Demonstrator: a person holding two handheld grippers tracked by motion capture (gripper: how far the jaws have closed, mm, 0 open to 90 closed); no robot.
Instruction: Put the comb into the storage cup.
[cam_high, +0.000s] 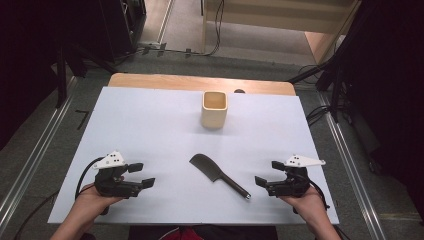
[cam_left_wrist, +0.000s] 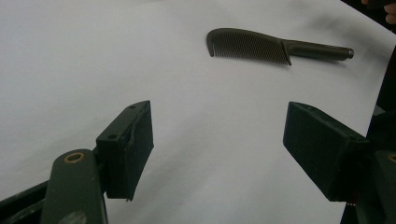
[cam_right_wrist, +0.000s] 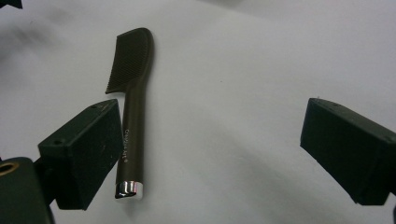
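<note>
Both hand-held grippers, left (cam_high: 140, 175) and right (cam_high: 267, 172), released and empty, flank comb (cam_high: 218, 174) at lower centre, presumably staged for pickup toward cup (cam_high: 214, 109)

A dark brown comb (cam_high: 218, 174) with a finely ribbed tooth pattern and a bright silver cap at the handle end is seen on the plain white table cover (cam_high: 150, 125). Beyond the comb, a pale cream cup (cam_high: 214, 109) is seen. Black bodies and white top plates are shown on the left gripper (cam_high: 141, 176) and right gripper (cam_high: 268, 173).
</note>
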